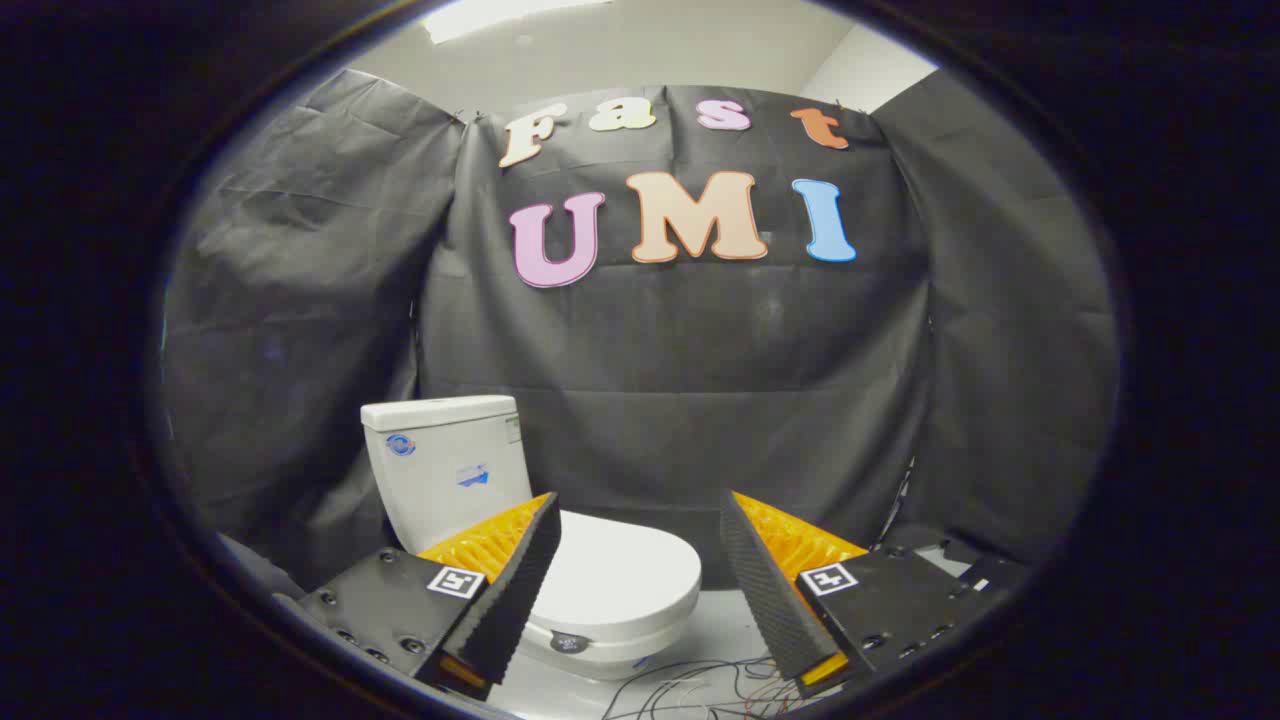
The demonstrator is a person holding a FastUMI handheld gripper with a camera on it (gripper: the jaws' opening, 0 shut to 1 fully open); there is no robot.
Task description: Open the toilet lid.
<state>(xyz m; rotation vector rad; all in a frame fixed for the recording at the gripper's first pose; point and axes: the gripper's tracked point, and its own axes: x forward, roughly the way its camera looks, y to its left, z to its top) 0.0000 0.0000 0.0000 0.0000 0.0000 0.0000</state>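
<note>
I've got the gripper [640, 545] spread wide, nothing between the fingers [520, 590], both tips clear of everything. Each finger carries a small square marker tag [456, 581] on its block.

Landmark is the toilet [600, 600]; everything below is placed off it.

Nearest to me, loose thin wires [700, 690] lie tangled on the pale floor [715, 625], just in front of the toilet bowl and between my fingers, toward the right one.

The toilet lid [615, 570] is down, flat on the seat, closed. It sits just ahead of the fingers, and the left fingertip overlaps its near-left side in my view. I can't tell whether that tip touches it; it looks apart. The right finger is well clear of the lid, off to its right. A small dark round badge [570, 643] sits on the front of the bowl under the lid's rim.

Behind the lid the tank [450, 465] stands upright, white, with a small round sticker and a second blue sticker on its face.

Beyond the tank, black cloth [680, 420] hangs as the back wall and wraps both sides of the toilet. Above the cloth, a pale ceiling [640, 45] with a bright light strip [490, 15].
</note>
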